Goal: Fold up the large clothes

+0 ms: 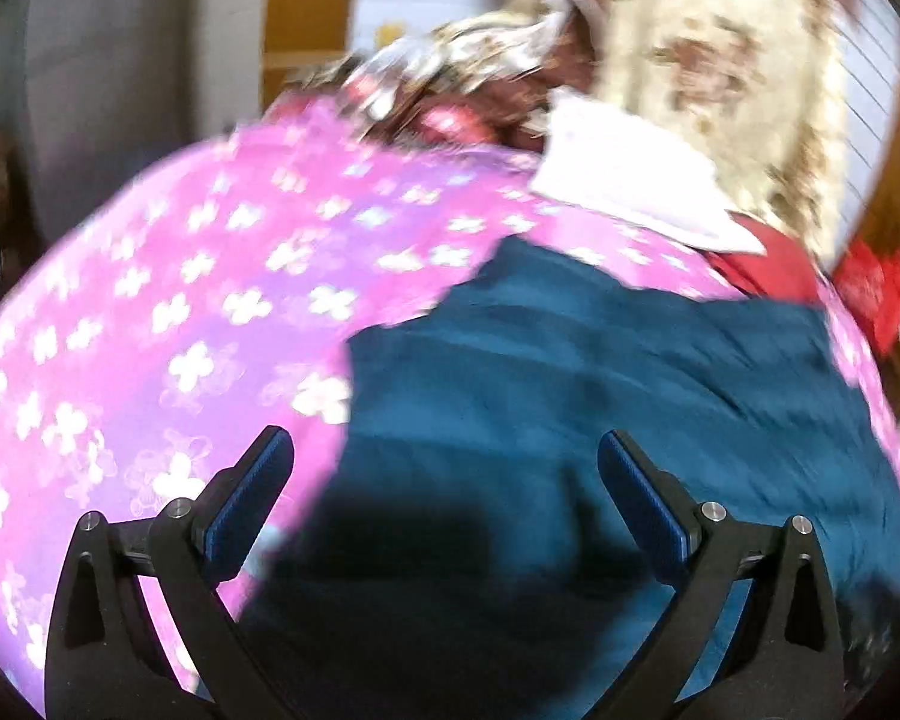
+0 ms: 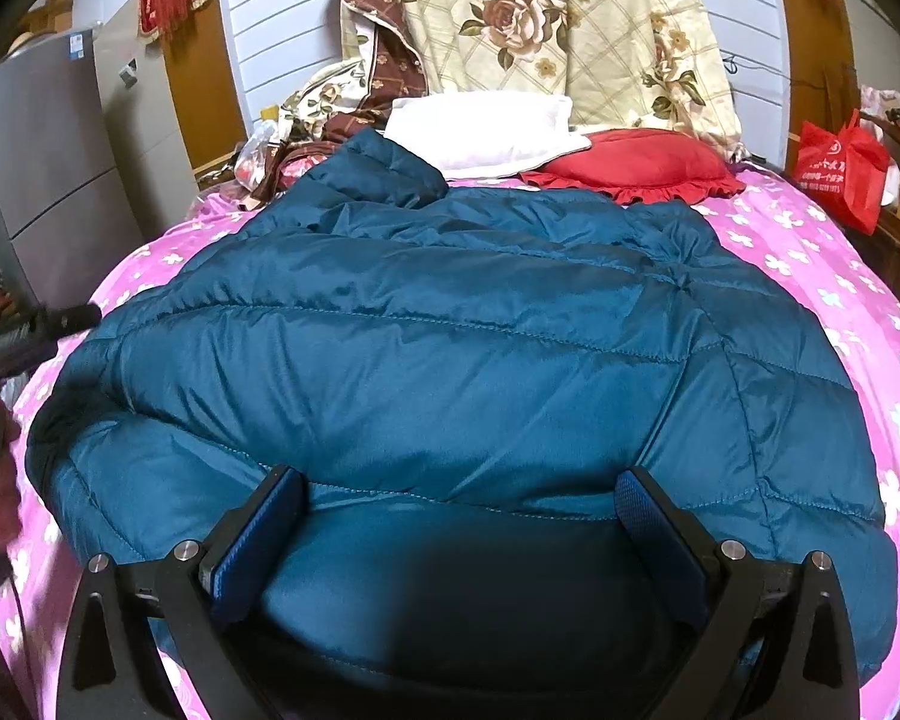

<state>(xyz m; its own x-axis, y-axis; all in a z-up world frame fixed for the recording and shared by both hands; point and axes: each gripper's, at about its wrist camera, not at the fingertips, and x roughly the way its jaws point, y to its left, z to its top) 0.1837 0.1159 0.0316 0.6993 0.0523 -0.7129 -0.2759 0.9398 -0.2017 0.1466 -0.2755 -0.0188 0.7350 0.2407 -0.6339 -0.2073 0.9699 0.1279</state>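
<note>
Where both tongs gape: teal jacket (image 2: 450,330) just ahead, on bed.

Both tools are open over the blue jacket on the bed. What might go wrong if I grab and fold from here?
1. The left tool straddles the border between the blue jacket and the pink sheet, so closing there may pinch the sheet too.
2. The jacket is puffy and shiny; the right tool may catch only the outer layer and slip.
3. The far end lies close to the white pillow and red pillow, so a fold that way could drag them.
</note>
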